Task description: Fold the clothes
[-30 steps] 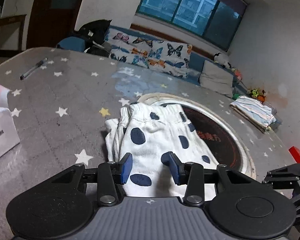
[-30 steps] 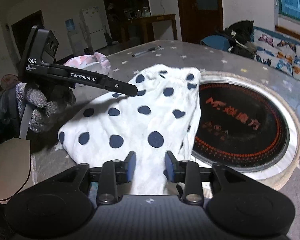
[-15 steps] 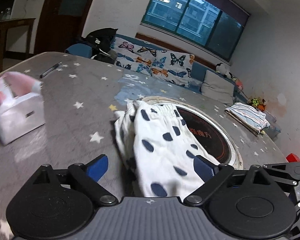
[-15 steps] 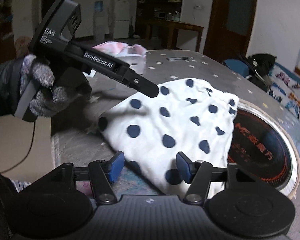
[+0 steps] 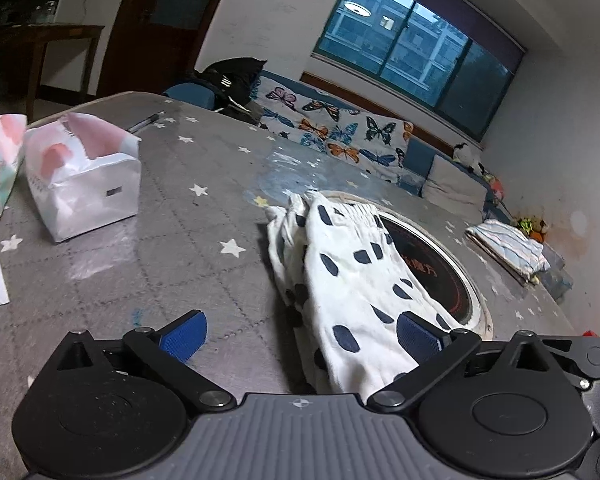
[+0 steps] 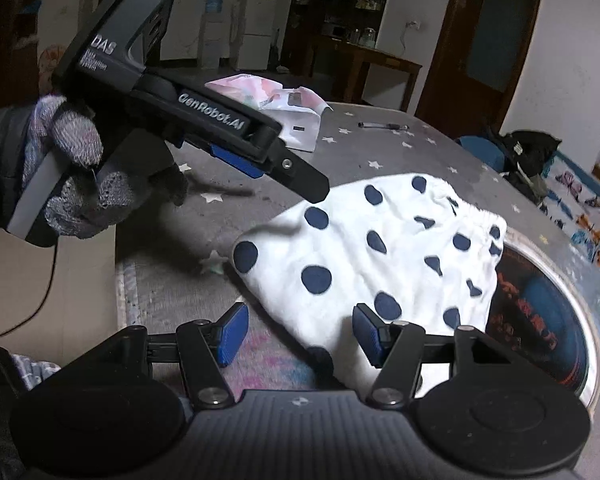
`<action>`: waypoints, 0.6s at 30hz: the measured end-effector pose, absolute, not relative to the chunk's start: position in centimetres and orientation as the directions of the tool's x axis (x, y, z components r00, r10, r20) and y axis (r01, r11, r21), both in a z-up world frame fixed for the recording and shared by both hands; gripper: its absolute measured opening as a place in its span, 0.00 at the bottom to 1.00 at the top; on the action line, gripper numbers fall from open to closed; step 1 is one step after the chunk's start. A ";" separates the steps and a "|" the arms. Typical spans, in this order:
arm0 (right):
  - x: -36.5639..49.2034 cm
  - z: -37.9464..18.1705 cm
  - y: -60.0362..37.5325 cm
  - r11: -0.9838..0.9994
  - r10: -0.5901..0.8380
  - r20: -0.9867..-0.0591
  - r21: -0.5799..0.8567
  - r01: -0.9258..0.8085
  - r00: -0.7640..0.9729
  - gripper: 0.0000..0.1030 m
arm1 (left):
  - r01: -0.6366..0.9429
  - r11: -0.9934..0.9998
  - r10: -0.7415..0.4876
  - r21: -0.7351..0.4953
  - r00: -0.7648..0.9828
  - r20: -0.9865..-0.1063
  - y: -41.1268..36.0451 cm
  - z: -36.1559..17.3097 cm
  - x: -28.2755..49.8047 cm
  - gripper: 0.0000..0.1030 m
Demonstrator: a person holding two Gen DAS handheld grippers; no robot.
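Both grippers, left and right, are opening off the shorts, gripping nothing. Advise regripping the hem at the table's near edge.

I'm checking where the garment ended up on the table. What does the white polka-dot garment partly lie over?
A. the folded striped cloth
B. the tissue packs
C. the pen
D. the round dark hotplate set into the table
D: the polka-dot garment has one edge lying over the rim of the round hotplate; the tissue packs, pen and striped cloth all sit apart from it.
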State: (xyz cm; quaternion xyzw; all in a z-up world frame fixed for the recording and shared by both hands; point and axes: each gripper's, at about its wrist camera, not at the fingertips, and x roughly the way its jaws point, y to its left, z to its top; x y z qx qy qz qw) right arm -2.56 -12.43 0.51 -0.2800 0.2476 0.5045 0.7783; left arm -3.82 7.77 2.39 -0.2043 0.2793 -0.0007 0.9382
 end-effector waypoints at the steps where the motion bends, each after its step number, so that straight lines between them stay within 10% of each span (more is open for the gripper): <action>1: -2.7 0.4 -12.1 0.326 0.645 -0.668 -0.201 -0.924 0.373 0.57 | -0.116 0.915 -0.114 -0.387 0.846 -0.522 7.9 2.4 -3.9 1.00; 9: -4.5 -0.7 -8.7 0.238 0.633 -0.670 -0.308 -0.921 0.388 0.47 | -0.143 0.907 -0.090 -0.396 0.853 -0.514 8.5 2.6 -4.5 1.00; 18: -5.1 -1.7 -7.7 0.177 0.623 -0.669 -0.385 -0.906 0.406 0.13 | -0.170 0.897 -0.071 -0.409 0.856 -0.512 9.5 2.6 -4.9 1.00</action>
